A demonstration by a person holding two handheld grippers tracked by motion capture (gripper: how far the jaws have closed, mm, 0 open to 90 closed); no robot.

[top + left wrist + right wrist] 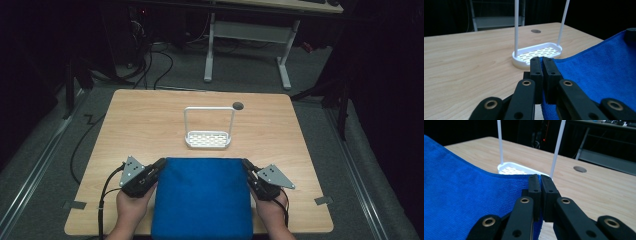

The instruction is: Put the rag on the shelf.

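Blue cloth (202, 197) spread taut at the table's (140, 125) near edge, just before the white rack (208, 139). Left gripper (159, 164) pinches the cloth's far left corner, jaws closed on it; right gripper (246, 163) likewise clamps the far right corner.

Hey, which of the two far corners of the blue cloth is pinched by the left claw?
The far-left corner of the blue cloth: the left claw grips it; the right claw holds the far-right one.
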